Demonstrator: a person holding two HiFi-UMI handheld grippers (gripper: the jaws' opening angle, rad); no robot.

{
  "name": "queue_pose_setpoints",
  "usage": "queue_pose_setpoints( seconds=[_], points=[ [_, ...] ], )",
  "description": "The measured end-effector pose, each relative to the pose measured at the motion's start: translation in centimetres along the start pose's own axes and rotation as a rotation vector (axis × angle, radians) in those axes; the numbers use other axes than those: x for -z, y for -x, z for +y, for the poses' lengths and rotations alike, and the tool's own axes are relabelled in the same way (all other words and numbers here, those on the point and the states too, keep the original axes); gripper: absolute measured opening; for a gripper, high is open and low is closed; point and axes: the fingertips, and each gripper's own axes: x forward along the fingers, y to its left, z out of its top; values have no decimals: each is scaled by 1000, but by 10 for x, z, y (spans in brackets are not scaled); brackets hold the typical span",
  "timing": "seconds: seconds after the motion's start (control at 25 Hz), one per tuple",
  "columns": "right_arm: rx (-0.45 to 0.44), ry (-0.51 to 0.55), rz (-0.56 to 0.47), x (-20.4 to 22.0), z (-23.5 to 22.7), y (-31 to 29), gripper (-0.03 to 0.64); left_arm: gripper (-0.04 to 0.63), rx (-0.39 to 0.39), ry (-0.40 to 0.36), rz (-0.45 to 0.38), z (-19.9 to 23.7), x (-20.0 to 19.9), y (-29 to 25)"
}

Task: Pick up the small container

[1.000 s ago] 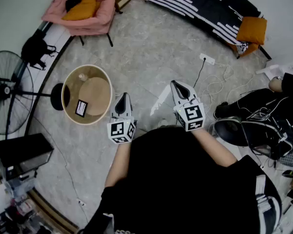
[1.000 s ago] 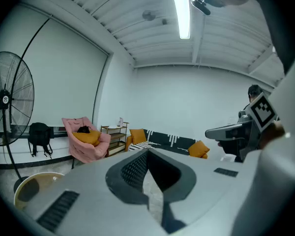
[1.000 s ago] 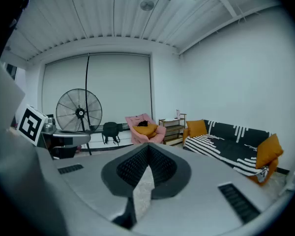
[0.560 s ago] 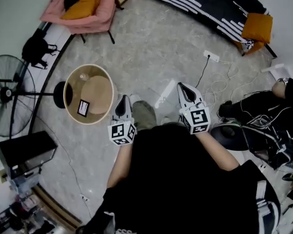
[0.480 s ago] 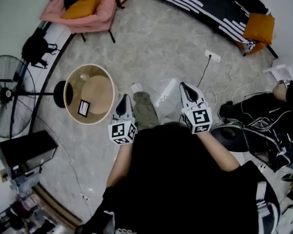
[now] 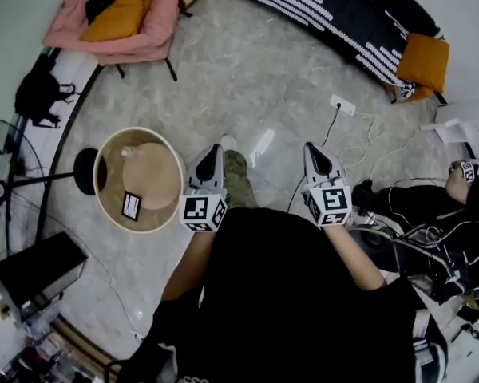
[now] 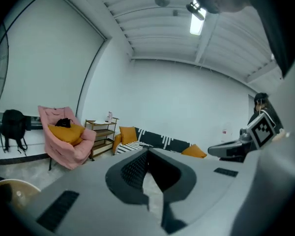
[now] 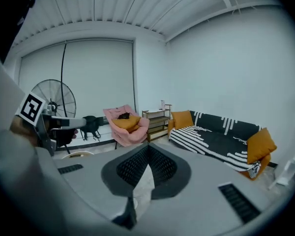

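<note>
the small container (image 6: pixel 128 152) is a tiny pale thing, too small to make out its shape or lid. it rests on the far part of the round table (image 6: pixel 100 202), just beside a tan disc (image 6: pixel 153 175). it lies well left of the left gripper (image 6: pixel 213 152) jaws, apart from them and not between them.

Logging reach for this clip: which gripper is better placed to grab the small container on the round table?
Left. The left gripper is next to the round tan table holding the small pale container; the right gripper is farther away, on the left gripper's far side. Both jaw pairs are together, empty.
</note>
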Motion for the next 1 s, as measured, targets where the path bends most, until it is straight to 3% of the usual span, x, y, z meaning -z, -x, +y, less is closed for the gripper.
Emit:
queue_pose_setpoints(
  seconds=[0.12, 0.28, 0.44, 0.72, 1.0],
  points=[
    [47, 4, 33, -25, -18, -57, 21, 20, 34, 23, -6, 22, -26, -49],
    [44, -17, 9, -82, -23, -131, 21, 20, 80, -39, -3, 54, -64, -106],
    [2, 13, -6, -129, 0, -197, 21, 20, 83, -56, -4, 105, -97, -139],
    [-76, 67, 1, -193, 62, -299, 21, 20, 92, -1, -1, 204, -122, -177],
    [-107, 134, -8, -225, 86, -359, 21, 20, -70, 27, -40, 299, -138, -181]
  ],
)
